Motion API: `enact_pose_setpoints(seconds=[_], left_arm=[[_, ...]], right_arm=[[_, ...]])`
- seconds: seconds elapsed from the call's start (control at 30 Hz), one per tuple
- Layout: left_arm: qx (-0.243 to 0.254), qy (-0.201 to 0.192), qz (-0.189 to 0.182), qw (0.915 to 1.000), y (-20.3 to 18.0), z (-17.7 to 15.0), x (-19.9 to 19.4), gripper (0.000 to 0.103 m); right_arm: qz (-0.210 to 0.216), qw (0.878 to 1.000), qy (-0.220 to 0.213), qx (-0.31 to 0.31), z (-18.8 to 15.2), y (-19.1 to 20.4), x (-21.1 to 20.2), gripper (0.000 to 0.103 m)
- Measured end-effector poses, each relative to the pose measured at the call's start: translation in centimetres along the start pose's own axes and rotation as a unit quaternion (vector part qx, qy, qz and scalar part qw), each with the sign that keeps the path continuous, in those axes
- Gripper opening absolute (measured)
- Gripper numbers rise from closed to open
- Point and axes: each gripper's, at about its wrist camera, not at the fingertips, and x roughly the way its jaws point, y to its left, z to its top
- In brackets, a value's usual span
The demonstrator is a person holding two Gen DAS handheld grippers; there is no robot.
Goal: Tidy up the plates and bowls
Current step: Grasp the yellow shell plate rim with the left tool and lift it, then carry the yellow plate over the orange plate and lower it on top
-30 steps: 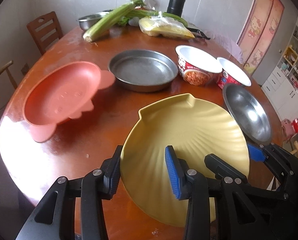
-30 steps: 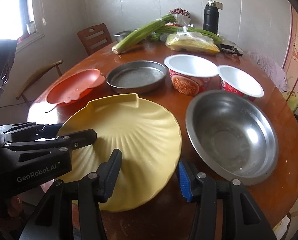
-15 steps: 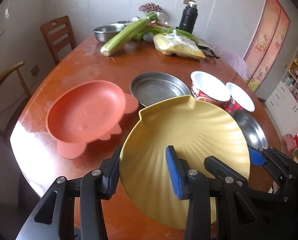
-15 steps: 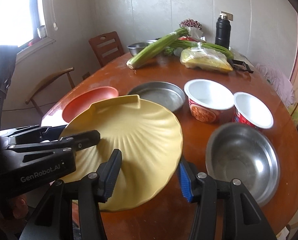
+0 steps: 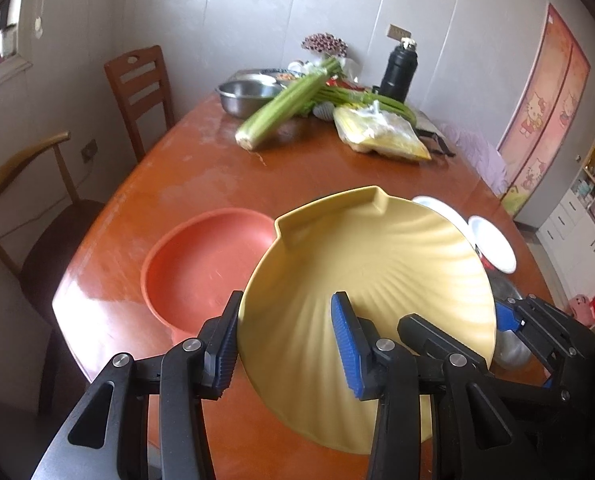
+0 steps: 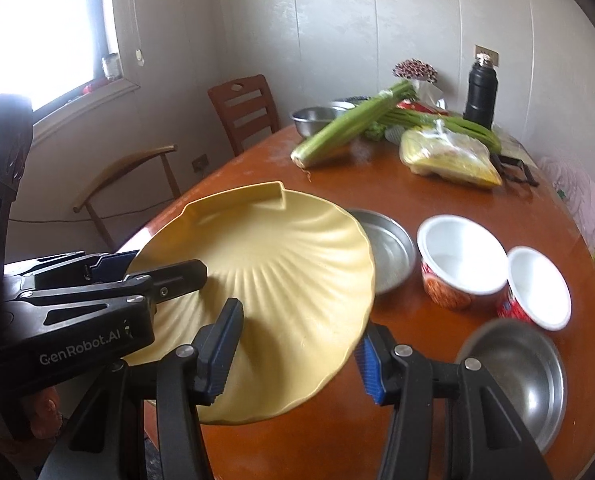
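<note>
Presently, one yellow shell-shaped plate (image 5: 377, 264) is catalogued as held clear above the worktop (image 5: 201, 176), tilted, its notched edge pointing away from the cameras. The left tongs (image 5: 285, 344) are pinched on its near left rim, one pad beneath the edge and one on the ribbed upper face; the right tongs (image 6: 297, 344) are pinched on the opposite rim in the same fashion, so the load is shared between both. Below and to the left of the plate an orange plate (image 5: 201, 268) is listed, resting on the worktop and partly hidden by the yellow rim. Also entered: a shallow metal pan (image 6: 385, 248), two white-lined paper bowls, the larger (image 6: 461, 256) and the smaller (image 6: 537, 284) just beside each other, and a steel bowl (image 6: 521, 372) near the right edge. At the far end, celery (image 5: 285, 104), a bagged yellow item (image 5: 377, 132), a black flask (image 5: 399, 68) and a second steel bowl (image 5: 249, 96) are noted, well apart from the work. The step in hand is judged to be the carrying of the yellow plate toward the orange plate for stacking. It is advised that both grips be kept even and the plate be levelled before lowering, that its centre be lined up over the orange plate, and that the tongs be released only once the underside is seated, since a tilted release could let it slide off.
</note>
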Motion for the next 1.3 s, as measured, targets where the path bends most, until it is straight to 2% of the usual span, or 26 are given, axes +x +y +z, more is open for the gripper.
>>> enact_pose_setpoints(seconds=[0.17,0.47,0.9,1.3], left_arm=[[0.0,-0.027,0.013,0.9995,1.7,1.9,-1.1,0.044],[-0.027,-0.04,0.044,0.9979,5.8,3.4,-0.8,0.044],[-0.055,0.017,0.056,0.9967,8.8,2.3,5.2,0.044],[-0.057,0.041,0.075,0.9947,9.2,1.4,7.8,0.046]], right_arm=[[0.013,1.0,-0.014,-0.011,2.3,1.4,0.2,0.053],[0.033,0.999,-0.014,-0.039,5.6,4.4,3.1,0.053],[0.054,0.997,0.042,-0.043,5.1,5.1,9.8,0.053],[0.054,0.995,0.074,-0.047,3.8,4.9,12.5,0.053]])
